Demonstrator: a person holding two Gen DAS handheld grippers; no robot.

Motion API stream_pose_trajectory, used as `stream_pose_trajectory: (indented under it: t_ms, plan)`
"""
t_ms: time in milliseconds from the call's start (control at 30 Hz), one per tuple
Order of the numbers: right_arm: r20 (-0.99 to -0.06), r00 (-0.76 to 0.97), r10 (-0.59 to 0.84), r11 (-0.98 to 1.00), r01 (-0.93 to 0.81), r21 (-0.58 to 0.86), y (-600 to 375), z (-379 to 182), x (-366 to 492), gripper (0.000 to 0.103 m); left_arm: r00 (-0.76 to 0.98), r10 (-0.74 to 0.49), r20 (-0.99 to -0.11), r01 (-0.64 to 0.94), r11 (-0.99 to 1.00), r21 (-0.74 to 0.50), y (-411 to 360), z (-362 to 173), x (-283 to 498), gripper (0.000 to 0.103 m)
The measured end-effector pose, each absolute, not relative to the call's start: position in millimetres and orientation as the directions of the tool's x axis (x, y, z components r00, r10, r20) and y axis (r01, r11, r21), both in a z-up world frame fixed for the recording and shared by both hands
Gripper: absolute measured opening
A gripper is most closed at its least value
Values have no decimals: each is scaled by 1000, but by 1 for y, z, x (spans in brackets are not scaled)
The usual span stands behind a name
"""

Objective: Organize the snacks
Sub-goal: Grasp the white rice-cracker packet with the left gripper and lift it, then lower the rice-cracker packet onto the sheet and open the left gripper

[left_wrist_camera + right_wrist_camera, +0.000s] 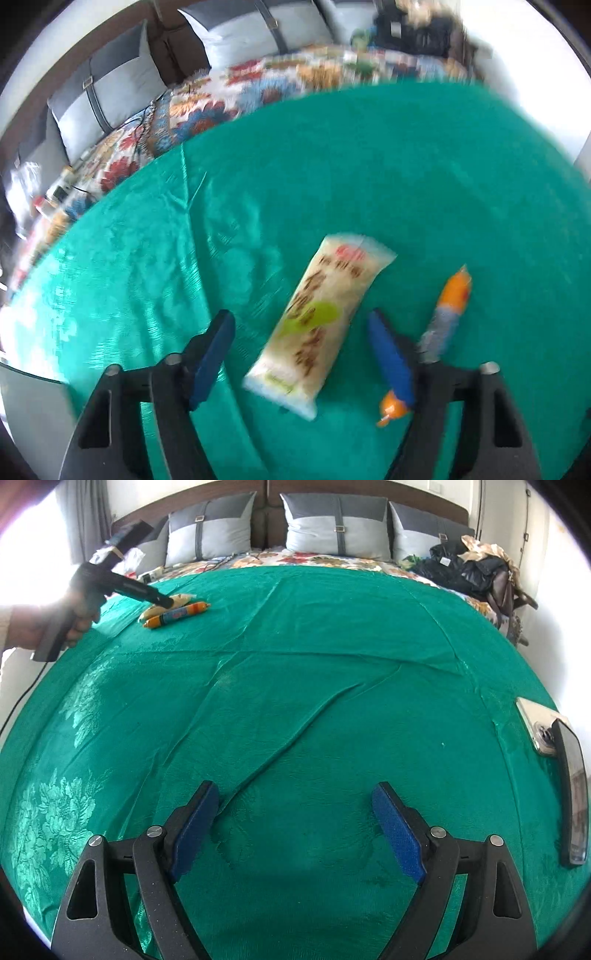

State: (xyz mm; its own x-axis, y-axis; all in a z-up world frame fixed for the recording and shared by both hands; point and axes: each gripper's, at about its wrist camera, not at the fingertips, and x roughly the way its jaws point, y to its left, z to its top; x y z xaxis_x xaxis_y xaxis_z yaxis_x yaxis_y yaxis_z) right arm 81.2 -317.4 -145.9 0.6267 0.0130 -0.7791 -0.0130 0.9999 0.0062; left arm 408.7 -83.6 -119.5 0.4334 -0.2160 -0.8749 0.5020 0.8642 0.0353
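A long cream snack packet (317,325) with brown print lies on the green cloth (332,166) between the fingers of my open left gripper (301,321). An orange and grey sausage stick (448,310) lies just right of the right finger, partly hidden by it. In the right wrist view both snacks lie at the far left, the sausage stick (177,614) in front of the cream packet (181,599), with the left gripper (162,600) over them. My right gripper (295,794) is open and empty above bare green cloth (295,664).
Grey pillows (332,524) and a flowered bedspread (321,559) lie beyond the cloth. Dark bags and clothes (465,572) sit at the back right. Two phones (554,753) lie at the cloth's right edge. Small clutter and cables (62,188) lie at the left.
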Motion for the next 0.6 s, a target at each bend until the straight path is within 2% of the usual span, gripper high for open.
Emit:
stream_pose_trajectory:
  t_ms: [33,67,100,267,433,600]
  plan:
    - [-779,627,13,1000,-13,6,-317,-146,81,88,413,-251,-875,492,870,-17,-80,-120,410,37]
    - [-779,627,13,1000,-13,6,-317,-146,81,88,406,-254,-878,479,877,-32,-78,-120,409,28]
    - [-779,627,13,1000,-13,6,-317,-146,82,88,404,-253,-879,476,879,-34,-79,-120,406,25]
    - [-778,628,13,1000,-14,5,-317,-146,81,88,390,-260,-883,441,895,-69,-76,-116,362,23]
    - [-778,628,12,1000,-14,4,-317,-146,81,88,440,-231,-868,229,963,-141,-37,-109,266,23]
    - [-778,628,12,1000,-14,3,-317,-146,81,88,489,-146,-860,130,987,-93,-9,-110,186,23]
